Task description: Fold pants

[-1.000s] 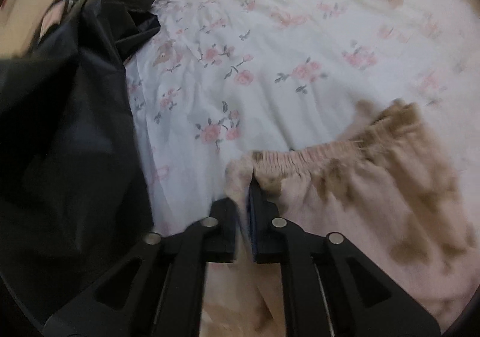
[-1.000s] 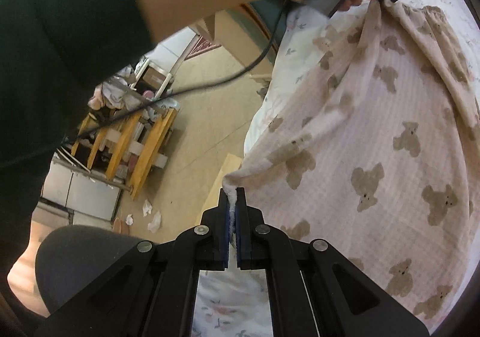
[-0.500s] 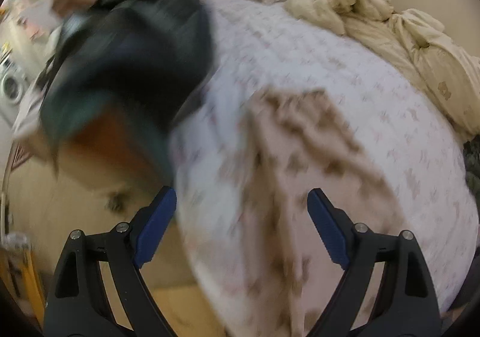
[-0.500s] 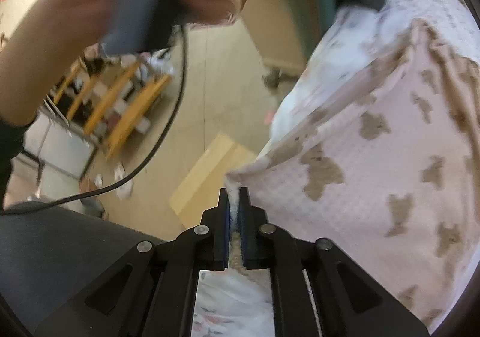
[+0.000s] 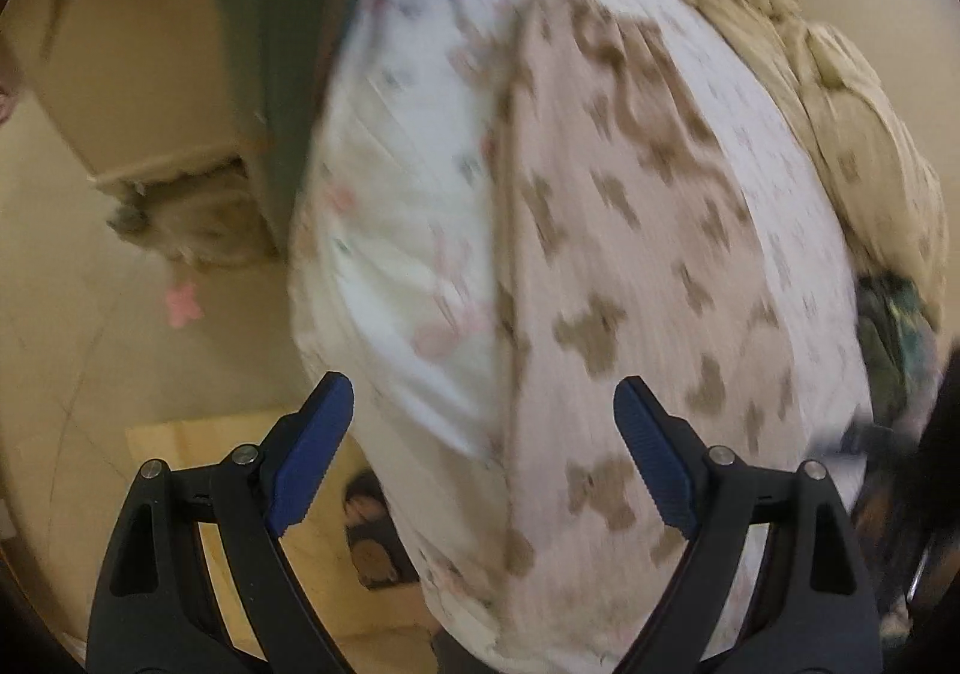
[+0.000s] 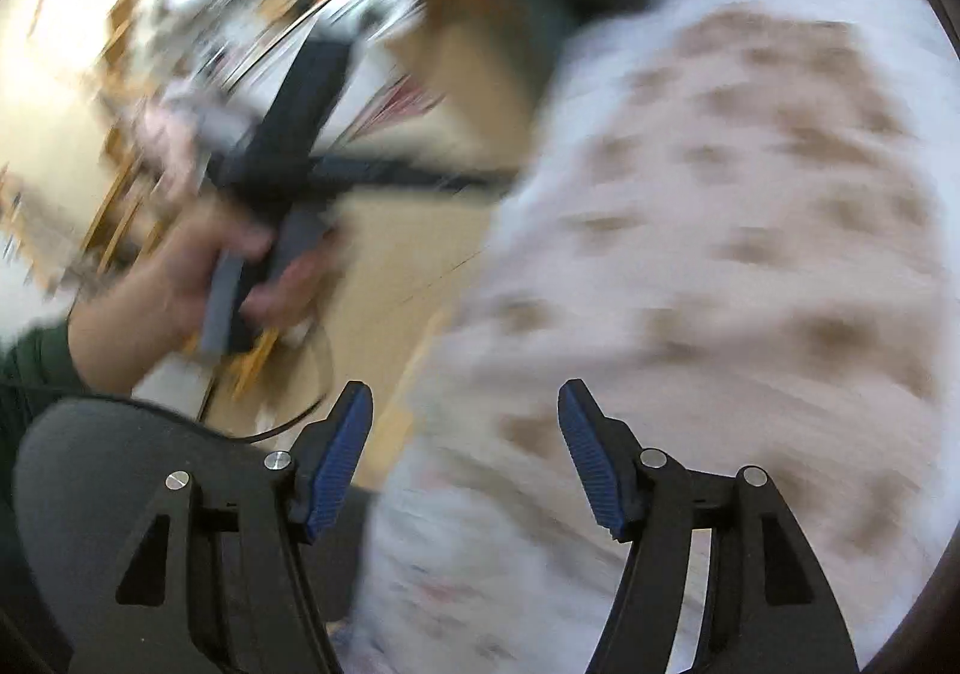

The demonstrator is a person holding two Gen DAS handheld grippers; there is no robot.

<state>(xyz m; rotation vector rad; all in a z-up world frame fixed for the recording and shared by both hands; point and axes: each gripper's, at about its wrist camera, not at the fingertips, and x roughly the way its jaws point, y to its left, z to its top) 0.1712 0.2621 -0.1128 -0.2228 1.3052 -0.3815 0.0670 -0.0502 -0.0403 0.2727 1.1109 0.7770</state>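
Observation:
Pink pants with brown bear prints (image 5: 612, 230) lie stretched out on a white floral bedsheet (image 5: 408, 182), running from the bed's near edge toward the far side. My left gripper (image 5: 480, 452) hovers over the bed's edge, open wide, nothing between its blue pads (image 5: 654, 464). In the blurred right wrist view the same pants (image 6: 750, 230) fill the right half. My right gripper (image 6: 465, 452) hangs above the pants' near edge with its jaws opening and no cloth pinched. A hand (image 6: 228, 266) holds the other gripper's handle at left.
A crumpled beige duvet (image 5: 810, 62) lies along the bed's far right side. Beige floor (image 5: 120, 350), a light wooden board (image 5: 204, 434) and a green-and-tan cabinet (image 5: 198, 38) are to the bed's left. A dark grey rounded shape (image 6: 120, 470) sits at the lower left of the right wrist view.
Both grippers let go of the pants' edge and opened. The left one swung away along the bed and turned downward; the right one shifted sideways, leaving the pants flat on the sheet.

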